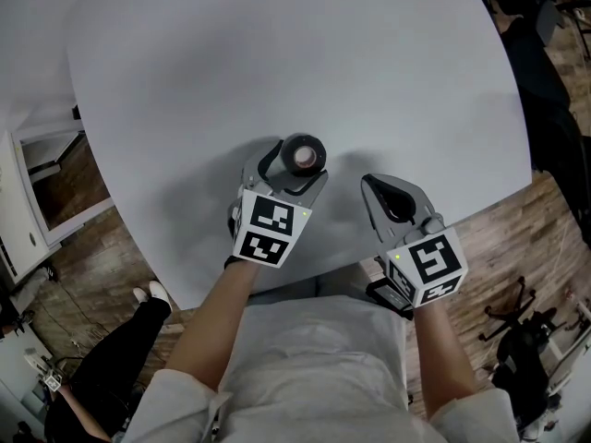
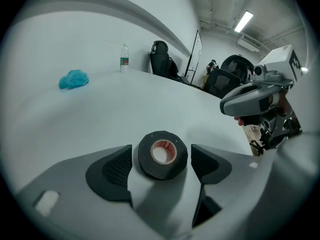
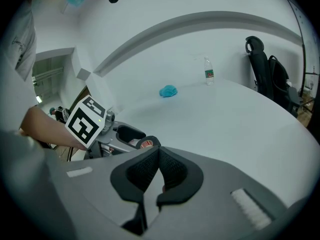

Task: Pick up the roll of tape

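The roll of tape (image 1: 303, 154) is black with a pale reddish core and lies flat on the white round table (image 1: 277, 63), near its front edge. My left gripper (image 1: 294, 168) straddles it, open. In the left gripper view the roll of tape (image 2: 162, 155) sits between the two black pads (image 2: 116, 167), with a narrow gap on each side and nothing pressing on it. My right gripper (image 1: 384, 192) hovers over the table just right of the roll, its pads (image 3: 172, 170) shut together on nothing. The right gripper view catches the roll of tape (image 3: 146, 143) beyond its jaws, beside the left gripper (image 3: 117, 136).
A crumpled blue thing (image 2: 74, 79) lies at the table's far side, with a water bottle (image 2: 123, 58) beyond it. Dark office chairs (image 2: 161, 59) stand past the table. Wooden floor and a seated person's leg (image 1: 120, 340) show at the lower left of the head view.
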A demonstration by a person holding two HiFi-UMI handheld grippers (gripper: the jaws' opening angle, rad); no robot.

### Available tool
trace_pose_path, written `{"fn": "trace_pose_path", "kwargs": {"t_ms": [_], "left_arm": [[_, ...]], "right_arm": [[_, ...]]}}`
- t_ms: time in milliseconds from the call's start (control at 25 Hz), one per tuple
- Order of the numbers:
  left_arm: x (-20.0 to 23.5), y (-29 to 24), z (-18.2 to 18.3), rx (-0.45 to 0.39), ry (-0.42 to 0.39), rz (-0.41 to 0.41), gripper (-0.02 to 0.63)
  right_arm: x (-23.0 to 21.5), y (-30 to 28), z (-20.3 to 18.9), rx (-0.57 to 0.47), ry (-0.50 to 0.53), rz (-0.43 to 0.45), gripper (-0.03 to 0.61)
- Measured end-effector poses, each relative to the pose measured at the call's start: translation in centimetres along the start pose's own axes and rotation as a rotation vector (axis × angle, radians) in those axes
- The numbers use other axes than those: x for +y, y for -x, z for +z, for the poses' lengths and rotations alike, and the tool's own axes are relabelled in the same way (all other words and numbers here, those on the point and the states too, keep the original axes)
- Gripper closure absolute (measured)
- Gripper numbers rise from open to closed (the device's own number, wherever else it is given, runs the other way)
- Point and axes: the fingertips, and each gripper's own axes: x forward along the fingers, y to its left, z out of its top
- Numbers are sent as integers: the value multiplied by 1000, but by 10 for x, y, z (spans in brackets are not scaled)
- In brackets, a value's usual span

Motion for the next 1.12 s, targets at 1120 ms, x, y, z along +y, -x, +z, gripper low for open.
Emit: {"fn": "trace_pose_path", "kwargs": {"t_ms": [1120], "left_arm": [[-1,-6,-4,45,-87,85,262]], "right_arm": [[-5,3,-12,15,-17,16,572]]}}
